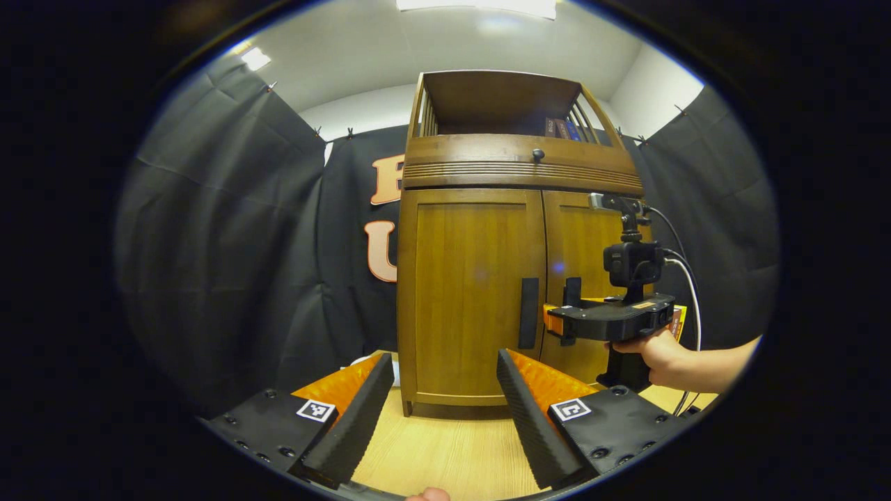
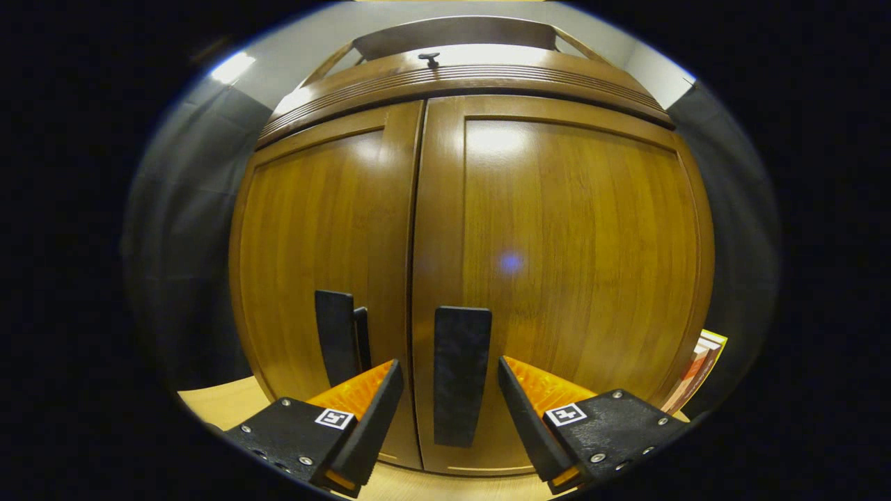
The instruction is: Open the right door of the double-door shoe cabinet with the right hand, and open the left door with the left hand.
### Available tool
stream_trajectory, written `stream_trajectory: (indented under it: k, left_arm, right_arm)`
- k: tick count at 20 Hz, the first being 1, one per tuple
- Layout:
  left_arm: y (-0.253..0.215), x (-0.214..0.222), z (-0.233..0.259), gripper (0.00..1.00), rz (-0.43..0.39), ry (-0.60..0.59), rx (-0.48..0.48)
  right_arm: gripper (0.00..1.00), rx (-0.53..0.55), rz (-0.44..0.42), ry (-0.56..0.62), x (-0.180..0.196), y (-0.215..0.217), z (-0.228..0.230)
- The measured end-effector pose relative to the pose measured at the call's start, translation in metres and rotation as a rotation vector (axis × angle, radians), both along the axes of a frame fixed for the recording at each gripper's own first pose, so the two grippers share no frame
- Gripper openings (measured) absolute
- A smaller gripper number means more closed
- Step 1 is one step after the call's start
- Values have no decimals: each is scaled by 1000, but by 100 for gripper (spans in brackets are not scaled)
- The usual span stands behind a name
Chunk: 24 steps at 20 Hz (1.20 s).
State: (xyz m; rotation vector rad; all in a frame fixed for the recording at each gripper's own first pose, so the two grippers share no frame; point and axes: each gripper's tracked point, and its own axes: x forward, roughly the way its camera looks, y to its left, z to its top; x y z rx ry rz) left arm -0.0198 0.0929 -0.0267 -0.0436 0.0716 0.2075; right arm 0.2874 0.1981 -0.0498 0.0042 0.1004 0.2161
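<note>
Right hand-held gripper (image 2: 445,410) spread astride right door handle (image 2: 461,376), ungripped; slip risked if pulled before closing. Left hand-held gripper (image 1: 438,410) spread.

A recording booth dressed with home furniture

Black cloth (image 1: 230,229) is pinned up as walls under a white ceiling with panel lights (image 1: 477,5); a wooden shoe cabinet (image 1: 480,278) stands on a pale wood table (image 1: 445,452).

Left gripper (image 1: 440,390) fingers spread before the closed shoe cabinet (image 1: 473,278); right gripper (image 1: 557,321) at its handle
</note>
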Motion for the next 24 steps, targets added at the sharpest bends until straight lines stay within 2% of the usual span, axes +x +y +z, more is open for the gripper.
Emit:
stream_trajectory:
  k: [1, 2, 5, 10, 12, 13, 14, 15, 16, 18, 19, 21, 23, 24]
  left_arm:
    - [3, 2, 1, 94, -4, -7, -1]
    - [7, 6, 0, 94, -6, -11, -2]
    - [11, 14, 0, 96, -21, -6, -18]
    - [8, 15, 0, 94, -54, -10, -13]
    - [8, 14, 0, 94, -59, -9, -3]
    - [5, 12, 1, 96, -63, -13, -1]
    - [3, 10, 3, 94, -67, -19, -1]
    - [4, 10, 3, 94, -69, -24, 0]
    - [3, 10, 4, 96, -71, -26, 2]
    - [1, 9, 5, 94, -74, -29, 8]
    - [-4, 6, 6, 94, -77, -31, 8]
    - [-9, 1, 3, 96, -81, -26, 0]
    - [-14, -2, 3, 94, -85, -25, -4]
    - [-17, -2, 5, 96, -87, -26, -4]
  right_arm:
    - [84, 9, -19, -12, 2, -4, 3]
    - [75, 9, -27, -12, 2, -6, 2]
    - [67, -21, -53, -35, 2, -10, 3]
    - [32, 45, -22, 2, 2, 1, -2]
    - [25, 35, -20, -5, 2, -1, -1]
    - [23, 29, -19, -3, -1, -3, -2]
    - [21, 28, -14, 2, -3, -4, -2]
    - [24, 31, -8, 9, -7, -3, -2]
    - [21, 29, 0, 12, -11, -4, -1]
    - [24, 25, 23, 20, -25, -7, 0]
    - [24, 29, 36, 20, -35, -10, 1]
    - [17, 46, 58, 7, -59, -19, 3]
    - [21, 53, 73, 11, -82, -30, 9]
    - [17, 58, 80, 21, -90, -36, 12]
